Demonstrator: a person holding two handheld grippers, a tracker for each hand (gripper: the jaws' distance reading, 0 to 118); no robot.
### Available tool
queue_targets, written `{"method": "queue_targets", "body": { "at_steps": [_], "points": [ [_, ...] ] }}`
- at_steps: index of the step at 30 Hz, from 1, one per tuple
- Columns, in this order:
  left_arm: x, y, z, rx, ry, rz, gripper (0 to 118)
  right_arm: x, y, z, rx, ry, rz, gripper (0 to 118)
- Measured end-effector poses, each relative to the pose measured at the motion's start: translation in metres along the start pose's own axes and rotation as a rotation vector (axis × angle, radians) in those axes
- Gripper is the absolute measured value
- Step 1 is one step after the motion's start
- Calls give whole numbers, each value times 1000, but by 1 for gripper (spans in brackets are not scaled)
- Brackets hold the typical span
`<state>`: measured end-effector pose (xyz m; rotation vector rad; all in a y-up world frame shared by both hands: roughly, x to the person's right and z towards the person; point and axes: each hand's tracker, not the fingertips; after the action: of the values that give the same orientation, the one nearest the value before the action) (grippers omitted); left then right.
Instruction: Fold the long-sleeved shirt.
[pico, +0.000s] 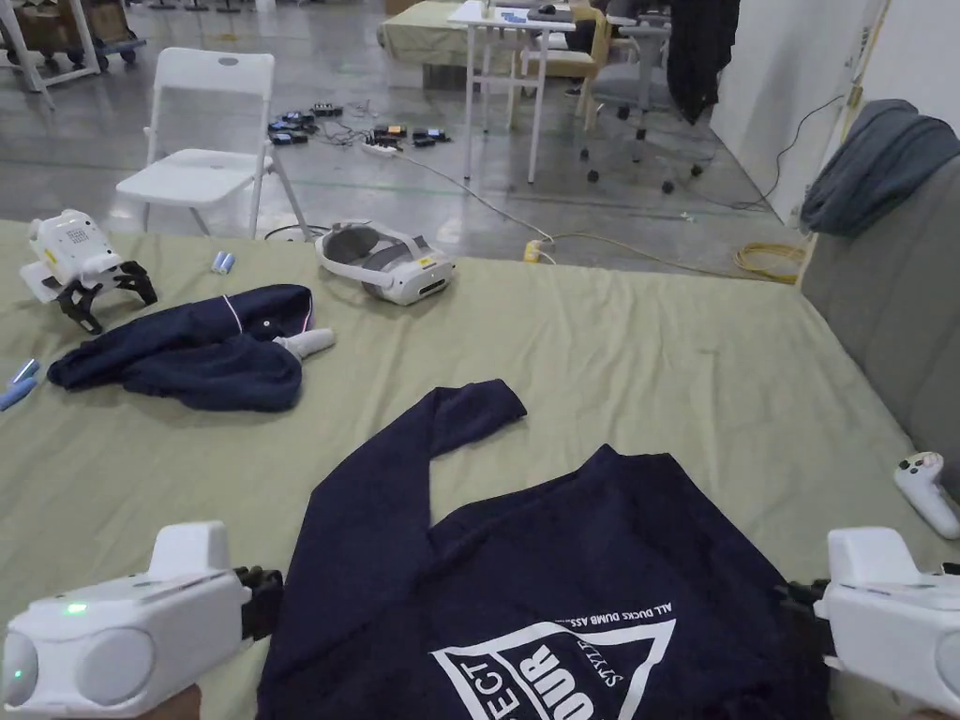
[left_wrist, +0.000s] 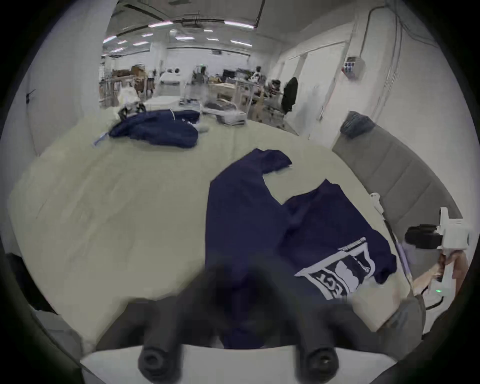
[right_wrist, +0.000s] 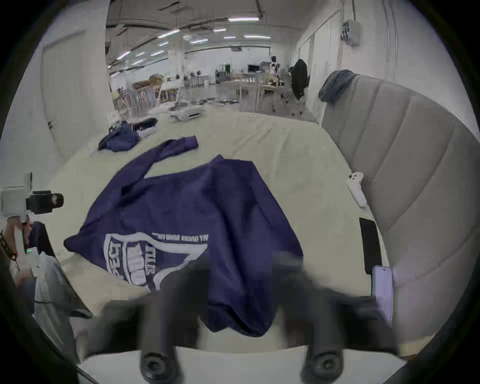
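Note:
The navy long-sleeved shirt (pico: 581, 562) with a white print lies on the green sheet (pico: 656, 356), print upside down to me. One sleeve (pico: 375, 497) runs away to the far left. My left gripper (pico: 267, 600) is at the shirt's near left edge. In the left gripper view its blurred jaws (left_wrist: 237, 275) stand close together over the cloth (left_wrist: 246, 220). My right gripper (pico: 795, 609) is at the near right edge. In the right gripper view its blurred jaws (right_wrist: 240, 262) stand apart with the shirt (right_wrist: 194, 202) showing between them.
A second navy garment (pico: 197, 352), a spare gripper (pico: 80, 262) and a white headset (pico: 389, 262) lie at the far left. A white controller (pico: 923, 492) rests by the grey headboard (pico: 891, 309). Two phones (right_wrist: 381, 293) lie near it. A folding chair (pico: 206, 141) stands beyond.

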<state>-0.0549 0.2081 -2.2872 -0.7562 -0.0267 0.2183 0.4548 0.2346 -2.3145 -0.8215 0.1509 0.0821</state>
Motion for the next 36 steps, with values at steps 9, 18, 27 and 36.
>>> {"method": "queue_targets", "body": {
  "at_steps": [9,18,27,36],
  "points": [
    [19,-30,-41,-131,47,15,99,-13,-5,-22,-39,61,-25,1],
    [24,-42,-84,-218,2,29,10,5,62,-82,-86,43,-8,1],
    [31,-20,-55,-120,-40,27,10,15,183,-242,-201,61,26,80],
    [29,-26,-64,-164,-32,61,10,-5,177,-297,-317,55,73,15]
  ]
}}
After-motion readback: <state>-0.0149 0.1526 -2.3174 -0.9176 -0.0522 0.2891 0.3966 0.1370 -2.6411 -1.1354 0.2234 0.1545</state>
